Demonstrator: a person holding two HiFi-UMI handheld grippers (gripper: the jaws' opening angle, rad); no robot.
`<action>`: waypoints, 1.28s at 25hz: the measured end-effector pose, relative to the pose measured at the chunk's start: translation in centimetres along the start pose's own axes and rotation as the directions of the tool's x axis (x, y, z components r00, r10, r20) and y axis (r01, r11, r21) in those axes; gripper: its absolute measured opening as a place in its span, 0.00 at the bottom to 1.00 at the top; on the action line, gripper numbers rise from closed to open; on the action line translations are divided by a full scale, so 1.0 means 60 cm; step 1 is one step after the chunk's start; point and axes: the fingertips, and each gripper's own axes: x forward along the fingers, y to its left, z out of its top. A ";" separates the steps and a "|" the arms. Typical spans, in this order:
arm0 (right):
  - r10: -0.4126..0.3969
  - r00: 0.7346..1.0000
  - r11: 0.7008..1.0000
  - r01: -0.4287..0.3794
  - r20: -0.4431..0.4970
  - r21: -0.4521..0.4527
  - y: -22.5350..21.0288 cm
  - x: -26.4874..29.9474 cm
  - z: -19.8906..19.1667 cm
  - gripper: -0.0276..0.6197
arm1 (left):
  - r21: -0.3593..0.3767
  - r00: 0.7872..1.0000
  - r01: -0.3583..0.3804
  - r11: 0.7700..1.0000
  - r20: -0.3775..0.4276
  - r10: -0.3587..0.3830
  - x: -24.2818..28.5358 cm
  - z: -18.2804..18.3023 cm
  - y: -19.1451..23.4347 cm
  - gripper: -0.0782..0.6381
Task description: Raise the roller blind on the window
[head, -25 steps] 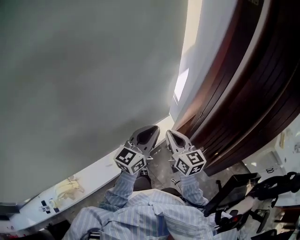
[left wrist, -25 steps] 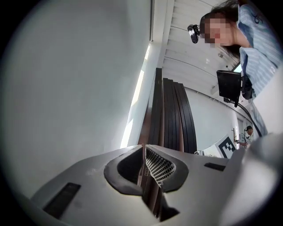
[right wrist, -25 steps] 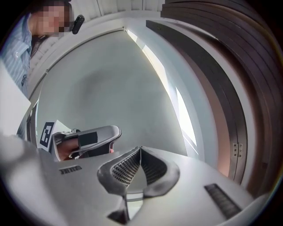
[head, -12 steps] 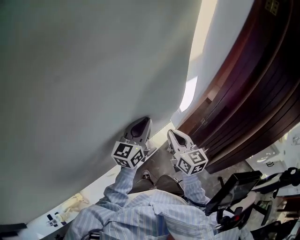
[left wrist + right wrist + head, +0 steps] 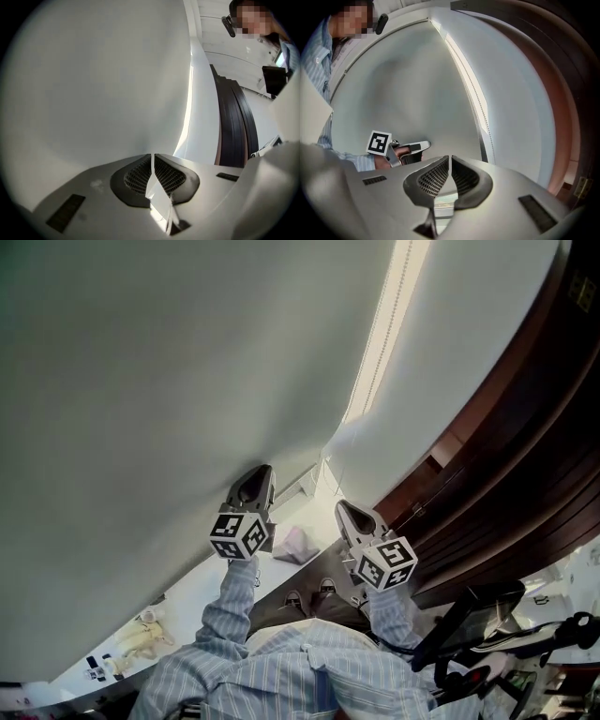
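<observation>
The blind [image 5: 159, 381] fills most of what we see. It hangs down over the whole window, so none of the raising is done yet. To its right stands one span of dark wood panelling [image 5: 525, 446], with a white wall face between them. Along the bottom left runs one sill [image 5: 178, 601], carrying a few small bits too tiny for us to name.

We judge the step in hand to be the approach. Both grippers are held out towards the blind's right edge and neither touches anything. There are two grippers. The left gripper [image 5: 255, 479] sits close against the blind's face, its fingers drawn together to a hairline slit with nothing in it. The right gripper [image 5: 349, 514] hovers nearer the wall, well apart from the left, its fingers pressed fully together and empty.

The thing to work is the chain [image 5: 373, 352], one beaded line running down the bright strip at the blind's right edge. Whether it hangs as a single strand or a doubled loop we cannot tell from here.

The next move calls for parting one gripper's fingers and setting them either side of the chain. They should then clamp and draw downward. If the blind does not rise, we would try the other strand.

Smallest of all, two shoes [image 5: 293, 599] show on the floor below.
</observation>
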 end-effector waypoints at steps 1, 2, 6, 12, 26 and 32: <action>0.009 1.000 1.000 -0.009 -0.001 -0.005 -0.002 0.004 0.006 0.05 | -0.001 1.000 -0.014 1.000 -0.004 0.014 0.005 0.002 0.010 0.14; 0.017 1.000 1.000 -0.017 -0.001 -0.009 -0.006 0.007 0.012 0.05 | 0.000 1.000 -0.014 1.000 -0.006 0.014 0.014 0.005 0.014 0.14; 0.030 1.000 0.999 -0.030 -0.009 -0.016 -0.030 0.014 0.024 0.05 | 0.042 0.987 0.159 0.986 0.012 -0.160 0.072 0.036 -0.049 0.14; 0.020 1.000 1.000 -0.020 -0.012 -0.018 -0.069 0.007 0.034 0.05 | 0.170 0.924 0.371 0.913 0.035 -0.382 0.188 0.114 -0.192 0.23; 0.053 0.999 0.999 -0.053 -0.007 0.003 -0.098 -0.026 0.038 0.05 | 0.199 0.898 0.419 0.886 0.050 -0.436 0.294 0.193 -0.248 0.20; 0.157 0.986 0.984 -0.152 0.050 -0.097 -0.062 -0.041 0.076 0.05 | 0.116 0.891 0.445 0.888 0.045 -0.452 0.290 0.189 -0.250 0.12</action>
